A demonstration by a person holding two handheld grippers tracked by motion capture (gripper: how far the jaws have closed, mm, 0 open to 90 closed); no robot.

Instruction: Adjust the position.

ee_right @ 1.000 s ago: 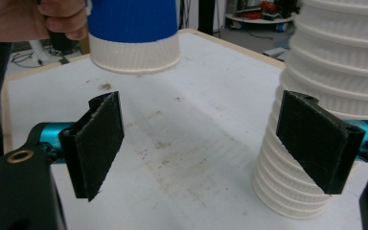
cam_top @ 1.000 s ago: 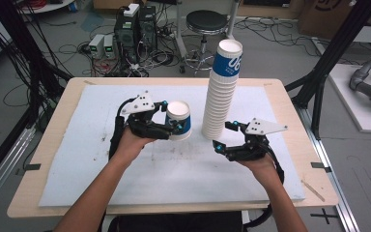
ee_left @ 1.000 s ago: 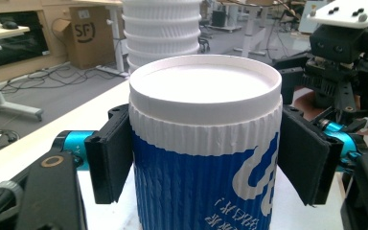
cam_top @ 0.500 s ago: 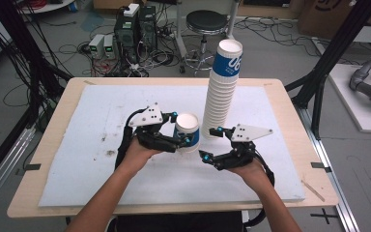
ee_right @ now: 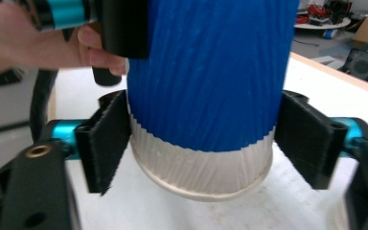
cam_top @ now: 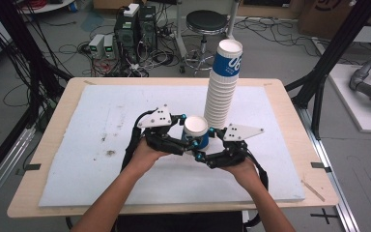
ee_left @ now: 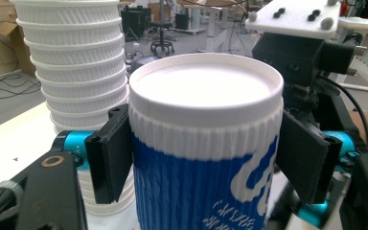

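While a tall stack of cups [cam_top: 221, 92] is left standing on the white-covered table [cam_top: 101, 125], a single blue-and-white cup [cam_top: 196, 133] is held upright just in front of it between two hand-held grippers. The left gripper [cam_top: 191, 137] is seen clamped on the cup's upper sleeve, and the right gripper [cam_top: 204, 154], whose jaws have just been closing, is pressed against its lower part. Judged from this, the cup is already separated, with its transfer or placement yet to be done.
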